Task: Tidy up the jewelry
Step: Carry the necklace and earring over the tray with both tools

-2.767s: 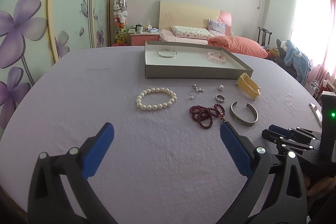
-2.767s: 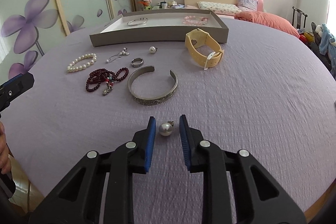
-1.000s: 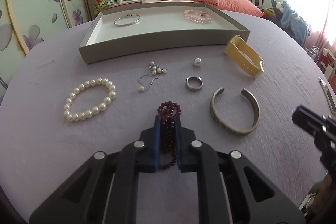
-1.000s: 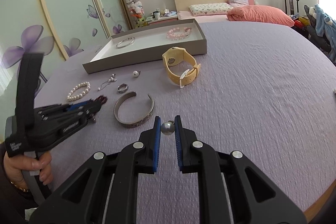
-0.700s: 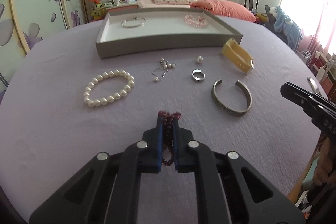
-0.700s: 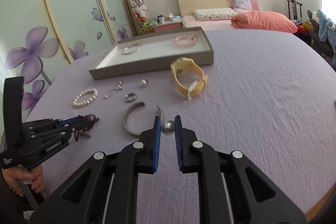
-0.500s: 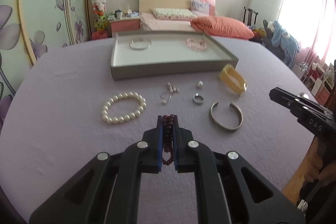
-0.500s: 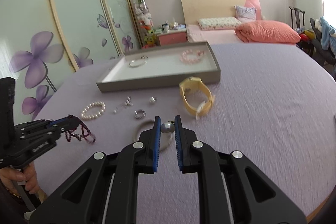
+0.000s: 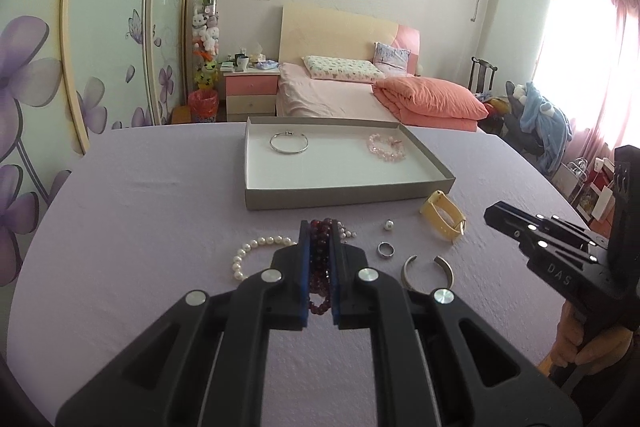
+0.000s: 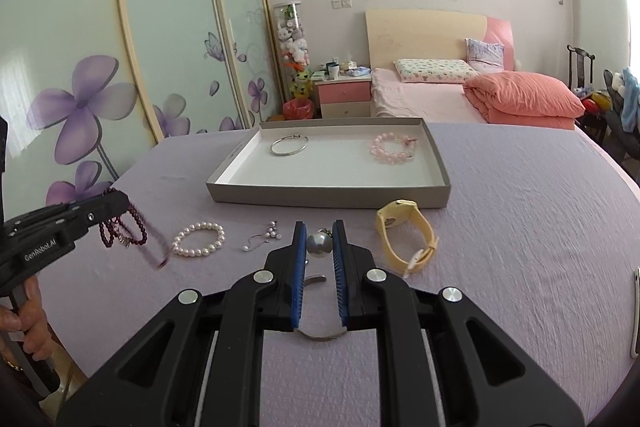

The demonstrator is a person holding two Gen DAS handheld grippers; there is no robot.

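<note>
My left gripper (image 9: 320, 227) is shut on a dark red bead bracelet (image 9: 320, 259) and holds it above the lilac table; the bracelet dangles from it in the right wrist view (image 10: 120, 231). My right gripper (image 10: 319, 227) is shut on a pearl earring (image 10: 318, 243), also raised. A grey tray (image 9: 340, 193) ahead holds a silver bangle (image 9: 289, 143) and a pink bead bracelet (image 9: 386, 147). On the cloth lie a pearl bracelet (image 10: 199, 240), a yellow watch (image 10: 404, 235), a silver ring (image 9: 386, 249), a silver cuff (image 9: 427, 271) and small earrings (image 10: 262, 238).
A single pearl (image 9: 388, 225) lies near the tray's front wall. The right gripper's body (image 9: 560, 255) reaches in from the right in the left wrist view. A bed (image 9: 360, 95) and a nightstand (image 9: 250, 95) stand behind the table.
Both grippers have risen and pulled back from the table, each keeping its piece. The red bracelet now hangs free, clear of the cloth.
</note>
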